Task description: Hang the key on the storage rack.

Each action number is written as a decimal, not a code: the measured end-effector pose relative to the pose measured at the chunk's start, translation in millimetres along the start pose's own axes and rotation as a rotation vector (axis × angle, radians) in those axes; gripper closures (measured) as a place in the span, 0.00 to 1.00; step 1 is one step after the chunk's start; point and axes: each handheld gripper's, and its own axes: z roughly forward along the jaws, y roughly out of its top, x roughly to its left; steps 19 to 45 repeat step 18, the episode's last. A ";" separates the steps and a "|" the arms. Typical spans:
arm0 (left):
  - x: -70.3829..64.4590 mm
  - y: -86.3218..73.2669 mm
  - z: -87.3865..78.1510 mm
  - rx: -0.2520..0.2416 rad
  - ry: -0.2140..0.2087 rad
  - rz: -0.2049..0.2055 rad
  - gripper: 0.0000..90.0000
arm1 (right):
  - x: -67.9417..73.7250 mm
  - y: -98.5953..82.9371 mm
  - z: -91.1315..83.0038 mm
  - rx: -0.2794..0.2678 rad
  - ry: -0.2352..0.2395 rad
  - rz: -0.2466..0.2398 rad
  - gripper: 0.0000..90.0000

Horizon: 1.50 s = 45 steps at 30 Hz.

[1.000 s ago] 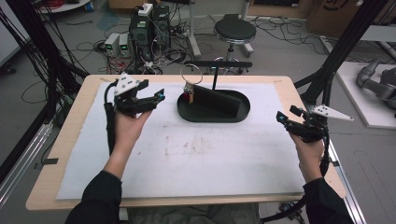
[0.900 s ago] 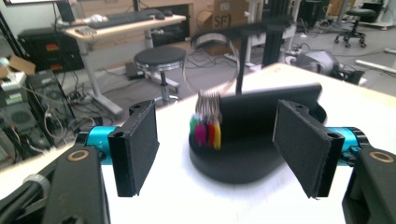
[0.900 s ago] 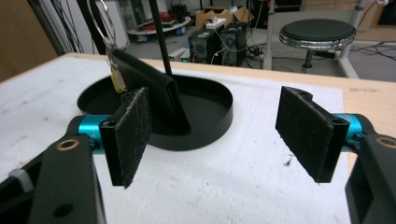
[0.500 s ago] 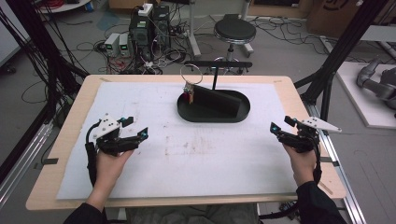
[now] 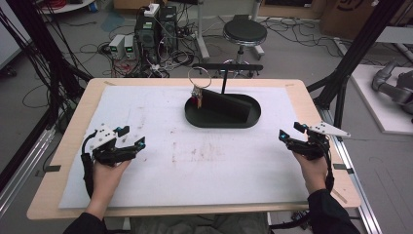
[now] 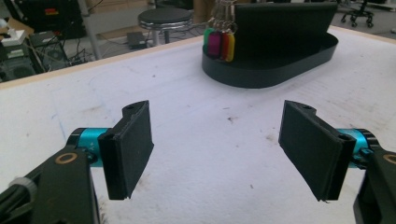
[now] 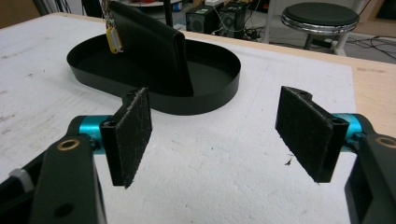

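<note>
Both grippers, left (image 5: 127, 146) and right (image 5: 292, 139), are idling wide open, empty; next likely reaching for keys (image 5: 197, 92) on tray (image 5: 221, 122).

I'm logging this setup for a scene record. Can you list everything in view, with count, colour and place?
Tray: one, black, oval, far middle of the table.
Upright panel: one, black, standing in the tray.
Key tags: a few, green, pink, red and yellow, hanging on rings at the panel's end.
Mat: one, white, stained, covering the table top.
Table: one, light wood.
Stool: one, black seat, on the floor beyond the table.
Electronics boxes: several, with cables, on the floor behind.
Left gripper: one, black with teal, open, near left of the mat.
Right gripper: one, black with teal, open, near right edge.
</note>
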 end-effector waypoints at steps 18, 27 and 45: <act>3.0 -0.1 10.3 0.023 0.008 -0.009 0.28 | -3.9 -5.8 -2.7 -0.001 -0.011 -0.013 0.29; 3.0 -0.1 10.3 0.023 0.008 -0.009 0.28 | -3.9 -5.8 -2.7 -0.001 -0.011 -0.013 0.29; 3.0 -0.1 10.3 0.023 0.008 -0.009 0.28 | -3.9 -5.8 -2.7 -0.001 -0.011 -0.013 0.29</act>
